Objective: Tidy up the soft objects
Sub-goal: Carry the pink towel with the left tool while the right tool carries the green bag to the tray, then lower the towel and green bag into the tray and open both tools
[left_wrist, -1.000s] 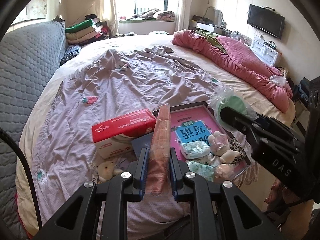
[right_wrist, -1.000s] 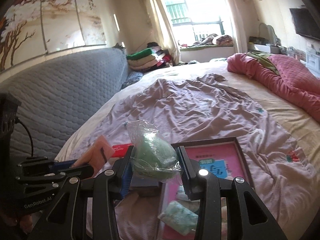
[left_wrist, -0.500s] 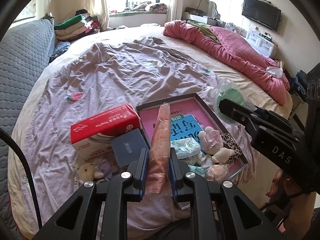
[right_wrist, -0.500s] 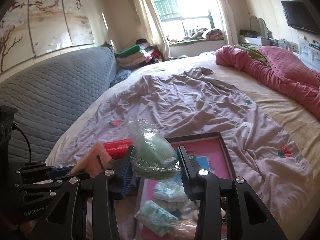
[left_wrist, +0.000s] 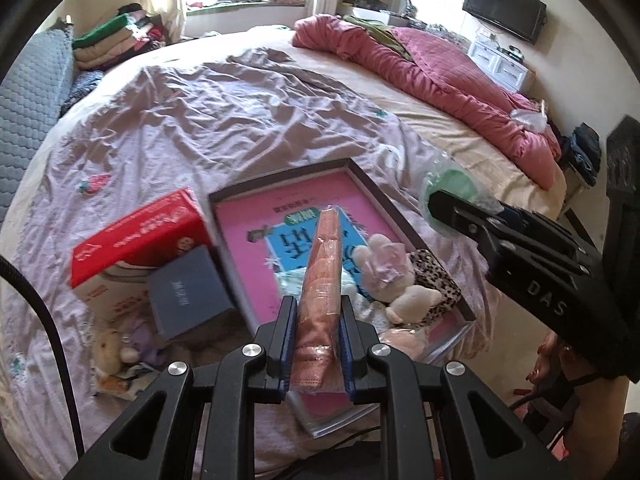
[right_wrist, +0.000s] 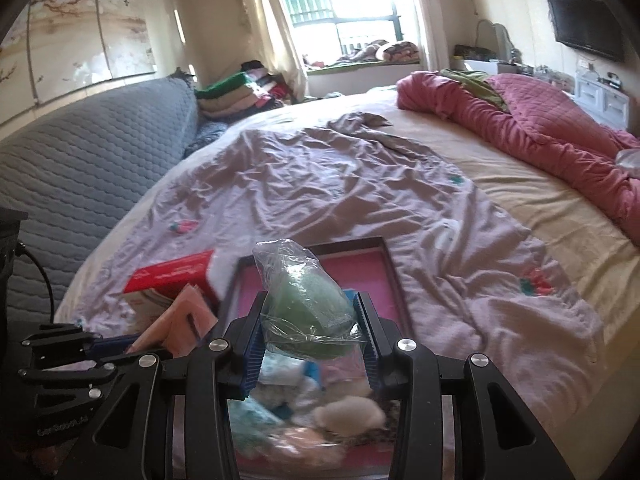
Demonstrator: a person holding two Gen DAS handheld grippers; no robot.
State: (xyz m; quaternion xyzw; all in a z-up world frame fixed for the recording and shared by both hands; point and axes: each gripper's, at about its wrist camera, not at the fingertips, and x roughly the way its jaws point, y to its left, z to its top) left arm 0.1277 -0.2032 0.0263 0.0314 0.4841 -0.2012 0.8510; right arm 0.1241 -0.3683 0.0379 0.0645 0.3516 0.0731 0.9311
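Note:
My left gripper [left_wrist: 316,312] is shut on a long pink wrapped pack [left_wrist: 322,276], held above the near end of a dark-framed tray [left_wrist: 380,196] with a pink book in it. My right gripper [right_wrist: 310,320] is shut on a green sponge in a clear bag [right_wrist: 306,300], also over the tray [right_wrist: 386,264]. The tray holds a pale plush toy [left_wrist: 384,268], a leopard-print piece [left_wrist: 434,276] and small wrapped packs. The right gripper shows in the left wrist view [left_wrist: 452,208], the left one in the right wrist view [right_wrist: 120,348].
A red tissue box [left_wrist: 136,240] and a blue-grey booklet [left_wrist: 188,292] lie left of the tray on the lilac sheet [left_wrist: 224,112]. A small plush toy [left_wrist: 110,350] lies near the bed edge. A red quilt [left_wrist: 440,72] is at the far right, a grey headboard [right_wrist: 80,160] at the left.
Both grippers have moved forward and tilted down over the tray, each still holding its item. The tray and box now look closer and lower in view.

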